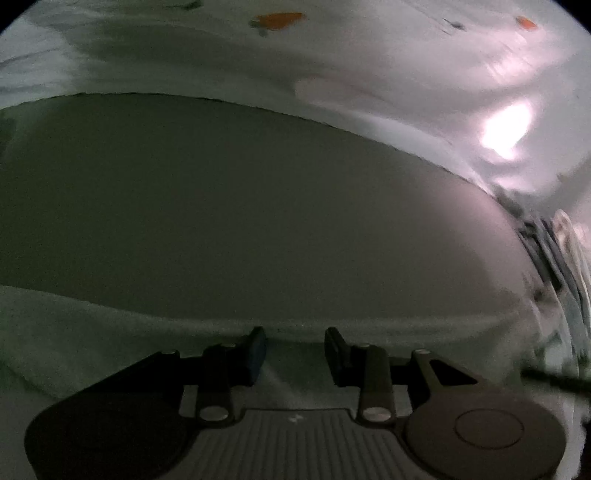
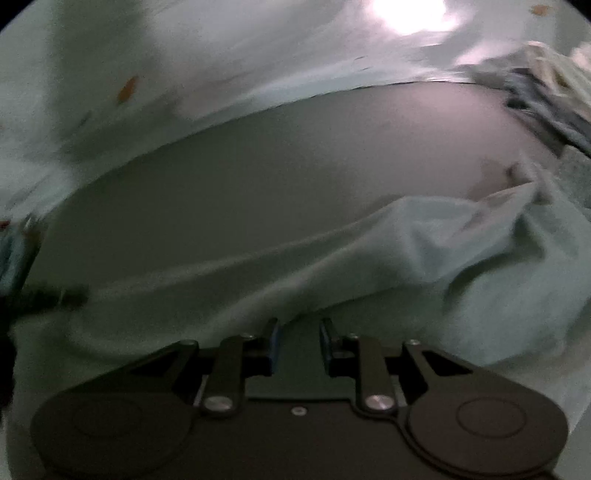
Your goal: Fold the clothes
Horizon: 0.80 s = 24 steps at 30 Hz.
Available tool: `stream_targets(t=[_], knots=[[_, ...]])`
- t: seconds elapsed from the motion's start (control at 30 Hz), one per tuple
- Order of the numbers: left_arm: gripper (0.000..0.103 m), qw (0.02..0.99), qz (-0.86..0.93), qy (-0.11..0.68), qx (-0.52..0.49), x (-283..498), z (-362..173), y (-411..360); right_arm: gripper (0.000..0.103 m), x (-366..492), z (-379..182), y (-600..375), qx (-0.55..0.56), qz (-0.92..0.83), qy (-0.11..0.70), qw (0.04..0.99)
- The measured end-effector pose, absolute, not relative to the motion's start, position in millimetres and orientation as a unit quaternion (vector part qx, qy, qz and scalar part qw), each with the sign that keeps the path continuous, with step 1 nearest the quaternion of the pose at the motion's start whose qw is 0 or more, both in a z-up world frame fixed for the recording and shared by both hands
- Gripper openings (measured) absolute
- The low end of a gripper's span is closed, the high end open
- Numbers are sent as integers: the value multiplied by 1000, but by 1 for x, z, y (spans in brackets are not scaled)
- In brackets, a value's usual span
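- Two hand-held grippers sit low over the cloth in front of you, both frames dim and smeared with motion blur.
- Your left hand-held gripper has its jaws parted, with pale fabric showing in the gap; whether the cloth is pinched there I cannot tell.
- Your right hand-held gripper likewise has its jaws apart, and the pale green garment's edge lies just ahead of the tips, not visibly clamped.
- That pale green garment is the thing you are folding: it lies rumpled across the near part of the grey surface, with a raised, creased corner toward the right in the right wrist view.
- In the left wrist view the same garment runs as a soft band along the near edge of the grey surface.
- Beyond the surface lies a light sheet printed with small orange shapes, lit by a bright glare patch.
- At the far right a heap of bluish striped clothes rests against the surface's edge, well apart from both grippers.
- No container appears in either view.
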<state>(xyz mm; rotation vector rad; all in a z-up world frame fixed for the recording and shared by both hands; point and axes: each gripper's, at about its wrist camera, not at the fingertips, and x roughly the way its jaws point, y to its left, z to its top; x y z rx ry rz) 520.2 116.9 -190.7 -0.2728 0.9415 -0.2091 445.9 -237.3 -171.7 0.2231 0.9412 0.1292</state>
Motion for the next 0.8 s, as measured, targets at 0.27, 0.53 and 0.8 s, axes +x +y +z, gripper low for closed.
stream_targets(t=[0.27,0.53,0.8], knots=[[41,885,-60,432,-161,518,-174,145,24,479,-184,-195,48,143,450,880],[44,853,-119,468,-196,470,-162,145,19,522,-187,-195,71,139,423,892],[44,829,-201,503,-138,476,-181,99,19,517,-189,-198,100,125,417,895]])
